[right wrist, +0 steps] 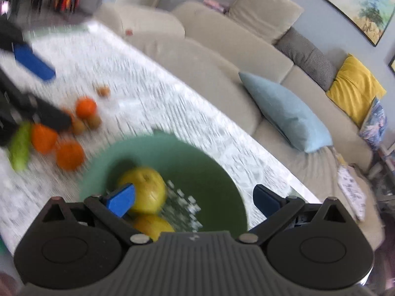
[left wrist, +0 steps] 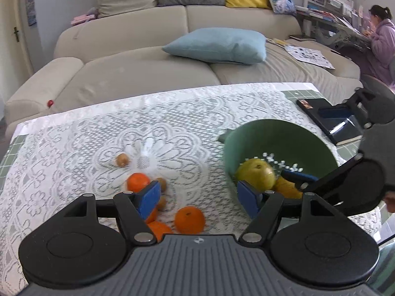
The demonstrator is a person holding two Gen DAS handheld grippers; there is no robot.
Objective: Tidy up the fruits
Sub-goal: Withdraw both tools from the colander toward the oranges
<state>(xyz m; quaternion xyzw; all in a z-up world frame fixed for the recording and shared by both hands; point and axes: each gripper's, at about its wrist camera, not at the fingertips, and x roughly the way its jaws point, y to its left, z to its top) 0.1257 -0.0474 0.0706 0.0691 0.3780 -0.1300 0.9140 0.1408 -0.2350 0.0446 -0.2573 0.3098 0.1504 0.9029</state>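
A green bowl [left wrist: 291,133] [right wrist: 222,172] on the lace tablecloth holds a yellow-green apple [left wrist: 256,174] [right wrist: 145,190] and a yellow fruit [left wrist: 286,187] [right wrist: 153,227]. Several oranges [left wrist: 190,218] [right wrist: 70,155] and small brown fruits [left wrist: 122,159] [right wrist: 95,120] lie left of the bowl. A green fruit [right wrist: 19,148] lies beside them. My left gripper [left wrist: 200,197] is open and empty, low over the oranges. My right gripper [right wrist: 195,201] is open and empty above the bowl; it also shows in the left wrist view [left wrist: 318,148].
A black notebook [left wrist: 328,120] lies on the table behind the bowl. A beige sofa [left wrist: 148,69] with a blue cushion [left wrist: 219,45] stands beyond the table's far edge. A person [left wrist: 382,42] sits at a desk, far right.
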